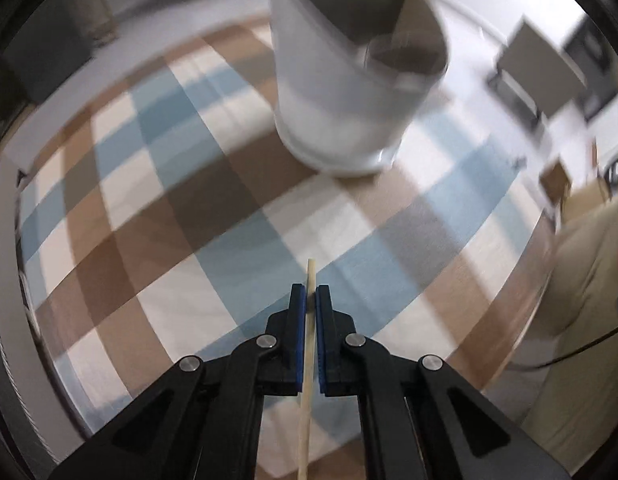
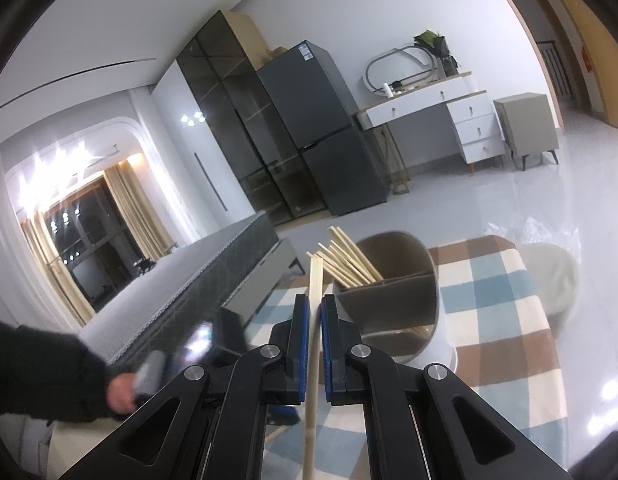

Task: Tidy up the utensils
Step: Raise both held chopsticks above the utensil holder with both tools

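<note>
In the left wrist view my left gripper [image 1: 310, 289] is shut on a pale wooden chopstick [image 1: 307, 364] that runs back between its blue pads, above the checked tablecloth [image 1: 197, 216]. Ahead stands a white utensil holder [image 1: 345, 92] with brown dividers, blurred by motion. In the right wrist view my right gripper [image 2: 314, 299] is shut on another wooden chopstick [image 2: 313, 344], whose tip points toward the same utensil holder [image 2: 405, 300]. Several chopsticks [image 2: 345, 260] lean in the holder's left compartment. The other hand [image 2: 121, 392] with its blurred gripper is at lower left.
The round table [image 1: 505, 344] carries the blue, brown and cream checked cloth [image 2: 505, 308]. A cream cushioned seat [image 2: 549, 276] stands beyond its right edge. Farther off are a bed [image 2: 197, 280], a dark fridge [image 2: 325, 128] and a white dresser [image 2: 449, 116].
</note>
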`<act>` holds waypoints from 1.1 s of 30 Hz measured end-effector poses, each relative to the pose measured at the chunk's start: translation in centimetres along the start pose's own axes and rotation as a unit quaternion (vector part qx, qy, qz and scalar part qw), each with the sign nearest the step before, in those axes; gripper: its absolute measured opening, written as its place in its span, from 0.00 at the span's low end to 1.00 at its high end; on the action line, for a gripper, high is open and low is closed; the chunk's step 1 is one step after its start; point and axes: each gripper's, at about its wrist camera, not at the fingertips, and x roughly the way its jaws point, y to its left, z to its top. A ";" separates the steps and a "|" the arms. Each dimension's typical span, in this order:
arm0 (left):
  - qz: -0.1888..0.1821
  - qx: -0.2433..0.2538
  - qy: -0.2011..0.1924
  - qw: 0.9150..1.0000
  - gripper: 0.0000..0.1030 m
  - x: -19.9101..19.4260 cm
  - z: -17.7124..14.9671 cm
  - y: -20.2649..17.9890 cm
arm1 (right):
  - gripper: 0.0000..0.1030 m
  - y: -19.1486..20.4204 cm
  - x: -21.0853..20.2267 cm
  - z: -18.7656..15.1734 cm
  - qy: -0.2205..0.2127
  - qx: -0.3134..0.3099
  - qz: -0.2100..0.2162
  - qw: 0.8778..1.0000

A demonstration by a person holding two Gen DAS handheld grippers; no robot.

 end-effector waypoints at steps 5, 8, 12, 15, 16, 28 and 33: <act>-0.038 -0.079 -0.097 0.991 0.00 -4.6 -1.5 -1.0 | 0.05 1.0 -0.8 -0.4 -0.008 -0.015 -0.005 1.000; -0.051 -0.108 -0.124 0.985 0.00 -5.3 -2.0 -0.6 | 0.05 1.4 -1.0 -0.6 -0.007 -0.022 -0.013 1.000; -0.058 -0.125 -0.141 0.980 0.00 -6.0 -3.2 -1.2 | 0.05 1.8 -1.2 -0.8 -0.006 -0.031 -0.026 0.999; -0.060 -0.128 -0.155 0.978 0.00 -7.2 -3.6 -1.6 | 0.05 1.8 -1.5 -0.8 -0.010 -0.032 -0.033 0.999; -0.060 -0.131 -0.160 0.977 0.00 -7.6 -3.6 -1.8 | 0.05 1.8 -1.5 -0.8 -0.011 -0.032 -0.035 0.999; -0.072 -0.124 -0.189 0.971 0.00 -11.1 -3.1 -3.4 | 0.05 1.7 -2.6 -1.1 -0.023 -0.015 -0.049 0.998; -0.080 -0.116 -0.204 0.969 0.00 -12.9 -2.5 -4.3 | 0.05 1.4 -3.1 -0.8 -0.033 -0.009 -0.053 0.998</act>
